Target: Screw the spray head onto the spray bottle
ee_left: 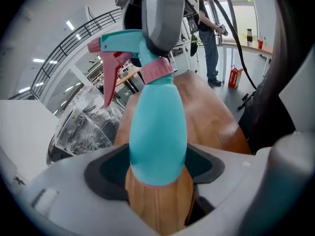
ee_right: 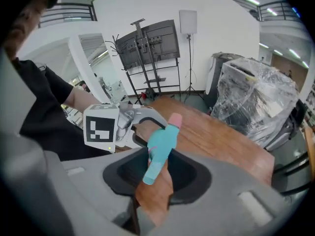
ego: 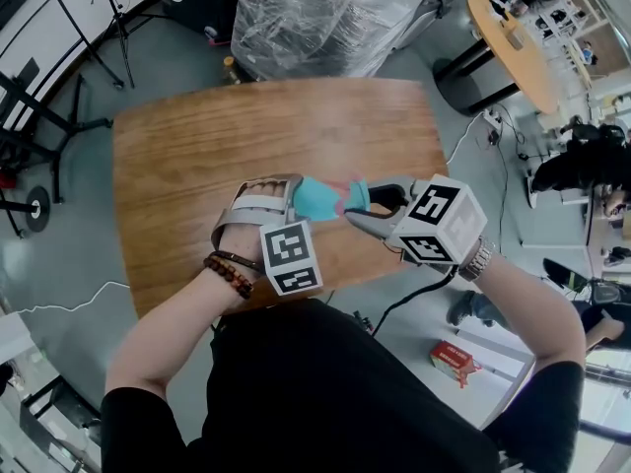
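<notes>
The spray bottle (ego: 315,199) is held up in the air, lying nearly level just above the near edge of the counter (ego: 197,166). The left tool (ego: 281,200) is clamped wide across its rounded teal body near the base. The right tool (ego: 363,208), about half closed, appears to pinch the spray head (ego: 357,193), which sits on the neck at the pink collar (ee_left: 156,70). The bottle looks like thin, light plastic and probably empty. It is likely smooth enough to spin in the pads and soft enough to dent, so a firm hold low on the body suits it. The head is stiffer. It is best taken at or just above the collar, clear of the pink trigger (ee_left: 110,77), which would flex or snag during a turn. The two tools crowd each other at the neck, leaving little room for twisting. The counter itself carries nothing else. A plastic-wrapped stack (ego: 315,13), a round table (ego: 513,47) and a red box (ego: 455,361) on the floor all stand well apart.
</notes>
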### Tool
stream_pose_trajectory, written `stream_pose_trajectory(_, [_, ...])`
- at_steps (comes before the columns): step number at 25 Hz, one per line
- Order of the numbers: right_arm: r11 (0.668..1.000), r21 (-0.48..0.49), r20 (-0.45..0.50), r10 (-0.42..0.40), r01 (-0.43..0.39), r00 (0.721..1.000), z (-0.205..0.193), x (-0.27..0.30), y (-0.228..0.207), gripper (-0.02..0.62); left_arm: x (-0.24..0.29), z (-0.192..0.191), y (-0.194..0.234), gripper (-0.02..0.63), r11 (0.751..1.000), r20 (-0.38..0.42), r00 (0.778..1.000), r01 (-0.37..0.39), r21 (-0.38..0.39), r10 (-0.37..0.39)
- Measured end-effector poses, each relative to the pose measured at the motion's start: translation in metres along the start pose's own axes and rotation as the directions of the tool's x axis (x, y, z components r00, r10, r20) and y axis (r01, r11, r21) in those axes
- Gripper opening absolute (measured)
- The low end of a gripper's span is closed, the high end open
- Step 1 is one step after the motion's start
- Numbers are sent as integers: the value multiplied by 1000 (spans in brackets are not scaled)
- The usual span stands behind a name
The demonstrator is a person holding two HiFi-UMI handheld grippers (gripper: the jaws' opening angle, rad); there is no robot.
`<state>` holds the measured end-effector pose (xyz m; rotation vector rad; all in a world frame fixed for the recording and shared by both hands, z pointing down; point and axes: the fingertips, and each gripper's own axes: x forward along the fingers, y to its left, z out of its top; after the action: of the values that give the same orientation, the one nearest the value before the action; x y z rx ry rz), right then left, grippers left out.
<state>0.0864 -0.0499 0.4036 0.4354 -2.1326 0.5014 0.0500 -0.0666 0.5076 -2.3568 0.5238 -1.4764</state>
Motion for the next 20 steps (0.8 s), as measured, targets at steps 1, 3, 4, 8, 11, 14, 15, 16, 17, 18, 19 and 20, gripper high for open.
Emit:
stream_pose_trajectory(1, [1000, 3, -5, 0, 0, 1000, -1, 1, 0, 109, 0, 0, 2, 373, 1000, -7, 1000, -13, 10, 13])
stream_pose_trajectory(3, [1000, -27, -17, -8, 8, 1000, -2, 3, 1, 100, 0, -1, 3, 373, 1000, -13, 1000, -21, 13, 21])
stream_pose_trajectory(4, [998, -57, -24, -16, 14, 1000, -3, 3, 2, 98, 1, -2, 2, 373, 1000, -9, 1000, -11, 2, 11])
stream_pose_trajectory(8, [964, -263, -29, -44, 35, 999, -5, 1, 8, 91, 2, 3, -12, 373, 990, 47, 994, 107, -92, -103])
stream_pose_trajectory(11, [916, -400, -17, -52, 40, 999, -4, -1, 17, 91, 2, 8, -23, 373, 973, 89, 979, 192, -130, -181])
stream_pose_trajectory(14, [863, -502, -5, -67, 55, 998, -8, -2, 20, 93, 0, 10, -28, 373, 964, 108, 970, 230, -132, -216])
stream_pose_trajectory(15, [850, -523, -2, -69, 58, 998, -10, -2, 20, 92, 0, 10, -28, 373, 965, 107, 971, 228, -128, -215])
stream_pose_trajectory(16, [844, -533, -2, -72, 60, 997, -11, -1, 20, 92, -1, 9, -27, 371, 967, 103, 972, 221, -123, -209])
stream_pose_trajectory(17, [848, -526, -4, -76, 62, 997, -13, -1, 19, 92, 0, 8, -26, 371, 971, 95, 975, 209, -118, -199])
stream_pose_trajectory(18, [866, -496, -3, -79, 67, 997, -14, 1, 16, 92, 0, 7, -25, 370, 975, 82, 979, 194, -112, -185])
stream_pose_trajectory(19, [897, -435, 3, -80, 73, 997, -15, 4, 13, 92, 1, 5, -23, 370, 979, 66, 984, 175, -106, -168])
stream_pose_trajectory(20, [938, -337, 17, -79, 80, 997, -17, 6, 8, 92, 3, 3, -20, 370, 983, 48, 988, 154, -100, -150])
